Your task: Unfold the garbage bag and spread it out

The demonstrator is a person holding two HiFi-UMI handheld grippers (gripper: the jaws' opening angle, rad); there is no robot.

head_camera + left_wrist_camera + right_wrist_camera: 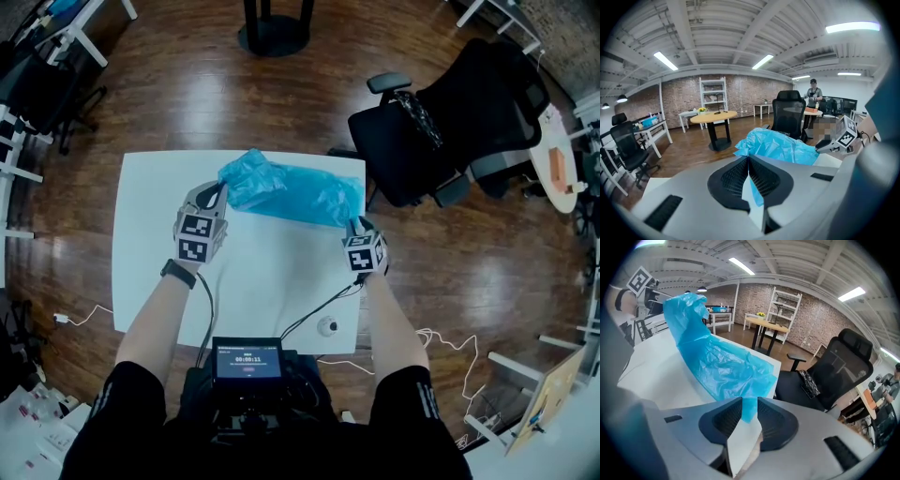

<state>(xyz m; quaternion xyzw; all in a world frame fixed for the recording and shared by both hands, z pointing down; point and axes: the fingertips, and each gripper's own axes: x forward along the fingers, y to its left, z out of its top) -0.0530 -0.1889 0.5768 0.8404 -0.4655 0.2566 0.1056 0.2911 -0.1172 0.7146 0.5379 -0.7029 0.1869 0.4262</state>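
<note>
Nearest the body, a small screen sat at the person's chest, its print too small to read. Cables ran from it onto the white desk, past a little round object that I could not identify.

Further out, the left tongs were closed tight, with a sliver of blue film caught in the seam between the pads. The right tongs stood partly apart. A bunched corner of the same film filled the gap, and by the look of it was pinched there rather than loose.

Between them, the blue garbage bag lay across the far half of the desk. Its right end was flat near the far right corner. Its left end was gathered into a crumpled hump and lifted off the surface at the left tongs.

The bag looked thin, very light and limp, and likely slippery. It would probably sag, cling to itself and slide out of a shallow bite. Gripping deep on an outer corner or along a free edge seemed best, then pulling the ends apart low over the desk.

I could not tell which edge was the mouth, or how many folds remained inside the hump. The underside of the bag was hidden.

Beyond the desk stood a black office chair on a wooden floor.
</note>
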